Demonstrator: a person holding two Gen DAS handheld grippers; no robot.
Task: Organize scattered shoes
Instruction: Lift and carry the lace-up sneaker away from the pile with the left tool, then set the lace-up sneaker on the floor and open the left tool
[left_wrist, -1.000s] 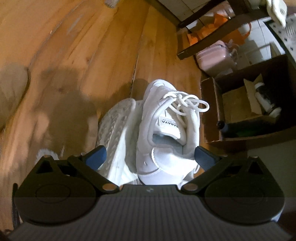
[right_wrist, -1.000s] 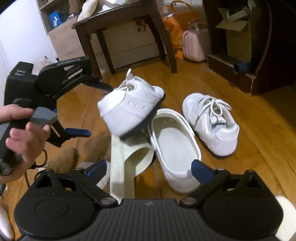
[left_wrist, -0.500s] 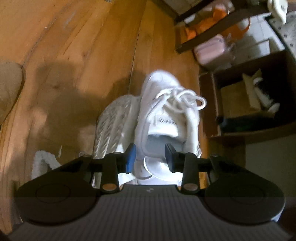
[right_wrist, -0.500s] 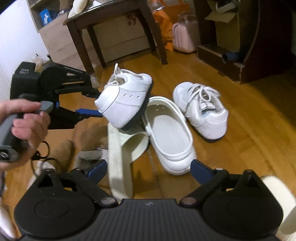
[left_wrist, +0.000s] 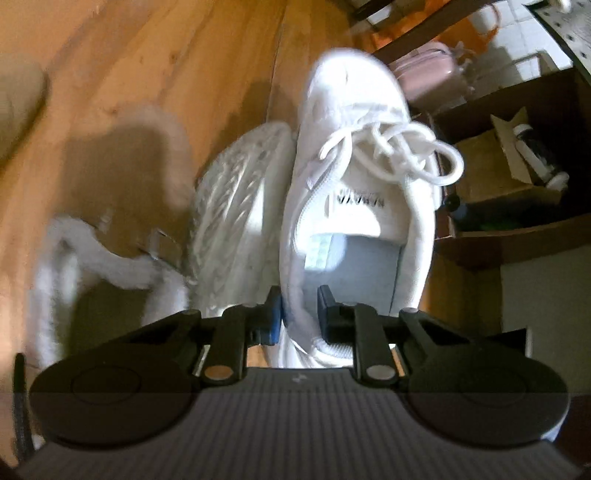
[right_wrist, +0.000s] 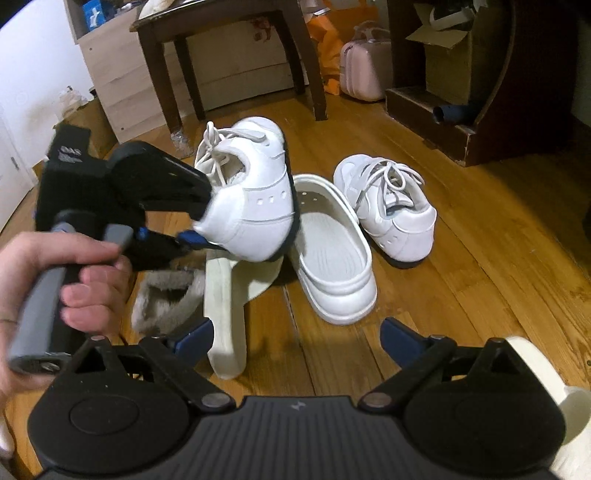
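Left gripper (left_wrist: 298, 314) has its fingers clamped on the heel collar of a white laced sneaker (left_wrist: 354, 192), one blue pad outside the collar, the other inside the opening. The left wrist view shows that bite close up but blurred, with a ribbed white sole (left_wrist: 236, 206) just beside the sneaker and a fluffy slipper (left_wrist: 92, 251) further left on the wooden floor (left_wrist: 147, 66). The right wrist view shows what that one hides: a hand (right_wrist: 66, 280) holding the left gripper's handle, and the held sneaker tilted on its side above the other shoes. There too, the right gripper (right_wrist: 297, 334) has its fingers wide apart with nothing between them, hovering above the floor. Ahead of it lie a white clog (right_wrist: 332, 258), a cream slide (right_wrist: 229, 317) partly under the sneaker, and a second laced sneaker (right_wrist: 391, 210) upright just right of the clog. A dark wooden table (right_wrist: 221, 26) stands behind.
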